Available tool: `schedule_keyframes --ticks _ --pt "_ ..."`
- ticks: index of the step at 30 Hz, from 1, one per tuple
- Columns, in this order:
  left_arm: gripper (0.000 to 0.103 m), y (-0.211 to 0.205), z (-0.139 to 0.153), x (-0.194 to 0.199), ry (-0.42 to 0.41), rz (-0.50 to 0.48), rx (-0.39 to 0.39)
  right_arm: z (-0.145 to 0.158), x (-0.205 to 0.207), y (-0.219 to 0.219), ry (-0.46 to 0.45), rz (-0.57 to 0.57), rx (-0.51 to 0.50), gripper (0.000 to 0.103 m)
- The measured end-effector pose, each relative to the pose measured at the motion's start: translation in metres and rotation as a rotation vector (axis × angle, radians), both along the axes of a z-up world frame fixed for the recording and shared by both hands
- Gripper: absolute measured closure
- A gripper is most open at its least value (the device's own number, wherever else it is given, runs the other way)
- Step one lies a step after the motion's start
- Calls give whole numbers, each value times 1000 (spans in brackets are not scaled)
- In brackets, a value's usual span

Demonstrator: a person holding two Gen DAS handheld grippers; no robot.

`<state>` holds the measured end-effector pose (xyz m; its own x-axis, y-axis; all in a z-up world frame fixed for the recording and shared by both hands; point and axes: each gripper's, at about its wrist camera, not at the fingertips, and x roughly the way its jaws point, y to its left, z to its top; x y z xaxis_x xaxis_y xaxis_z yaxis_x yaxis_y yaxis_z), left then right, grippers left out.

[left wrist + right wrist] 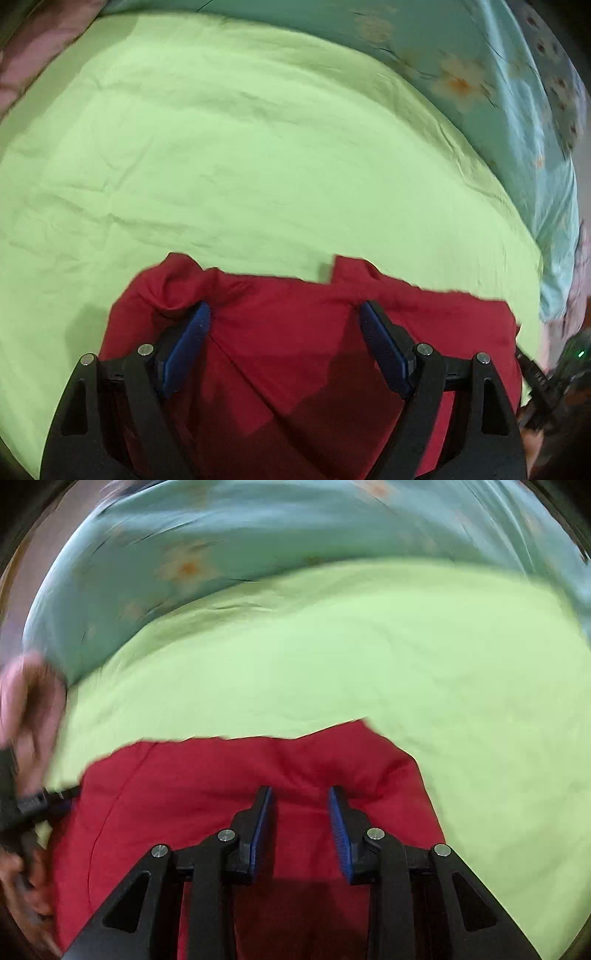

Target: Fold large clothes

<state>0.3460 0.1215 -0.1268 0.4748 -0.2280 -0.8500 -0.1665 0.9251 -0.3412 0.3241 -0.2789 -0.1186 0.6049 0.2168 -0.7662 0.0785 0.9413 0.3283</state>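
A red garment (295,343) lies spread on a light green sheet (258,147), its far edge rumpled with a raised fold at the left. My left gripper (283,306) hovers over it with its blue pads far apart; the left pad (192,332) sits beside that fold and nothing is pinched. In the right wrist view the same red garment (221,771) fills the lower middle. My right gripper (301,790) is low over its far edge, its jaws narrow but with a clear gap and no cloth pressed between the pads.
The green sheet (406,657) extends far beyond the garment. Teal flowered bedding (480,74) (184,554) borders it at the back. Pinkish cloth (37,55) lies at the far left. A person's hand (26,701) with the other gripper's body shows at the left edge.
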Motion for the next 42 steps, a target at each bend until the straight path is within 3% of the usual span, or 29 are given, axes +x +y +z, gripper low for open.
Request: schedule_keyframes --ticks 2,6,9,11,14,20,23,27,31,35,42 --pt "19 3 -6 -1 0 13 -4 -6 -2 -8 1 -32 13 86" --pt "19 2 -6 -9 -9 33 34 -9 -12 -14 -3 -65 38 87" --pt "20 16 -1 -13 -3 78 10 -9 -11 -25 12 -104 59 89" --pt "21 29 7 -25 -7 102 -18 -5 -15 -31 20 -123 68 89" --pt "21 43 33 -53 -76 102 -62 18 -30 -30 -25 -136 40 81" --pt "21 28 73 -139 -187 -36 -36 66 -109 -12 -171 18 73 77" --pt "21 14 70 -180 -195 -99 -34 64 -150 7 -171 113 81 73" --pt "21 0 53 -213 -172 -102 -84 44 -189 20 -132 151 50 73" --pt "21 -7 46 -235 -199 -111 -2 28 -203 14 -121 113 -40 76" --pt "19 -12 35 -224 -196 -97 117 17 -199 -2 -119 54 -64 80" --pt "13 -17 23 -220 -186 -87 176 10 -201 -11 -108 28 -78 80"
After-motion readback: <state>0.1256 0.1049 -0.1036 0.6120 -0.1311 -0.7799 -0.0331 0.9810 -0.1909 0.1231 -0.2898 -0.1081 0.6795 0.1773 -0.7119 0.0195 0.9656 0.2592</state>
